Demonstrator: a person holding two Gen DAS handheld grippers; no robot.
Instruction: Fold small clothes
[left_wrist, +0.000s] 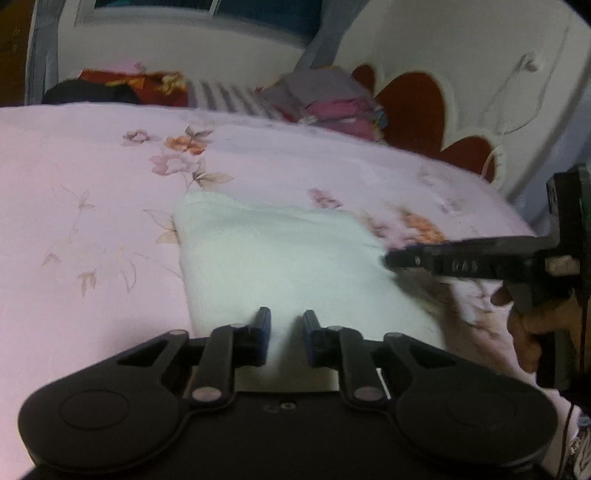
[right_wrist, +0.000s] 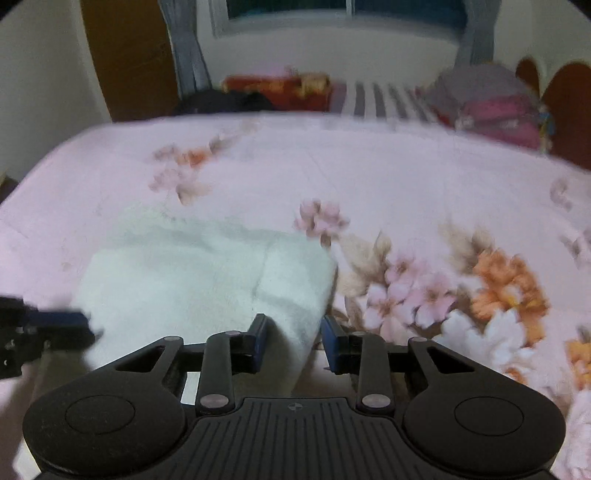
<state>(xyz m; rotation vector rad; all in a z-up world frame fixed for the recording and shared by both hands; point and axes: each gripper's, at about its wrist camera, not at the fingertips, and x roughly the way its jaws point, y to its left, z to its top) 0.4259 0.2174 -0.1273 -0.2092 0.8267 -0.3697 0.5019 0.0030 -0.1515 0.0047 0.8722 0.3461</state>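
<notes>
Bed (left_wrist: 92, 184) under a pink floral sheet, filling both views. Beyond it at 12 o'clock, piled clothes (left_wrist: 332, 107) against the wall, blurred.

White cloth (left_wrist: 288, 254) lying flat on the sheet near the front edge, already doubled over by the look of it, with a raised flap showing at its right side in the right wrist view (right_wrist: 295, 280). Long axis hard to call; seemingly running from near edge to far edge.

Left claw (left_wrist: 286, 332) open, pads parted a little, gripping nothing; cloth directly ahead at 12 o'clock, its near hem lying between and beneath the fingertips. Seen from the right wrist view, the same claw (right_wrist: 79, 321) pointing in from 9 o'clock at the cloth's left edge, blurred.

Right claw (right_wrist: 291, 336) open wider, empty; the cloth's right near corner sitting in the gap, slightly toward the left finger, at 12 o'clock. From the left wrist view, this claw (left_wrist: 388, 262) reaching in from 3 o'clock, tip at the cloth's right edge, contact unclear through blur.

Both claws about equally near, each at its own side of the near hem. Likely next: closing on the near corners and carrying them toward 12 o'clock for another fold.
</notes>
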